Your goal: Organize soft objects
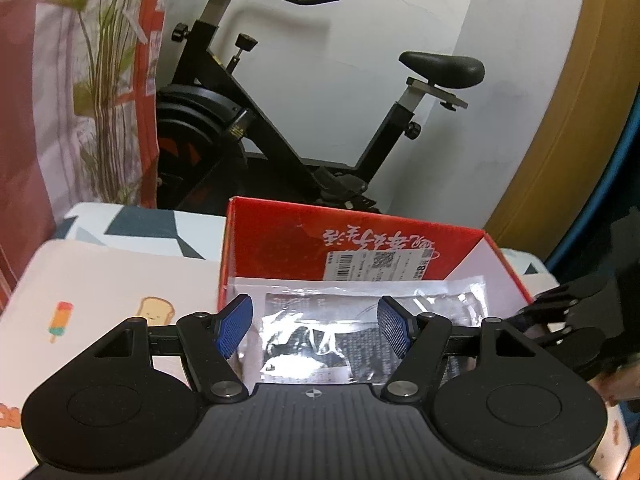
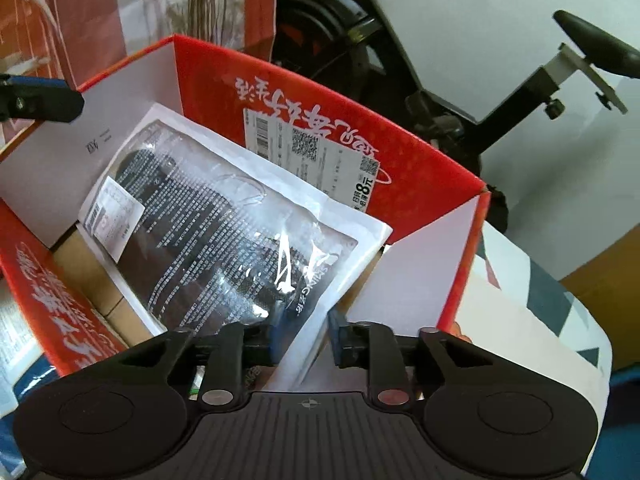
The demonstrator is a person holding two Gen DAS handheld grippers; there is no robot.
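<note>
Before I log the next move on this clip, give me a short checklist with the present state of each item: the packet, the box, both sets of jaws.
1. Plastic packet inside the red box: ok, most of it lies within the walls, though its near corner sticks up toward the right gripper.
2. Right gripper's hold on the packet: cannot tell; the corner sits between the jaws, but contact is hidden.
3. Left gripper free: ok, jaws open and holding nothing, above the packet.
4. Box upright and open: ok, flaps stand up.
5. The two grippers clear of each other: ok, they are apart on opposite sides of the box.
</note>
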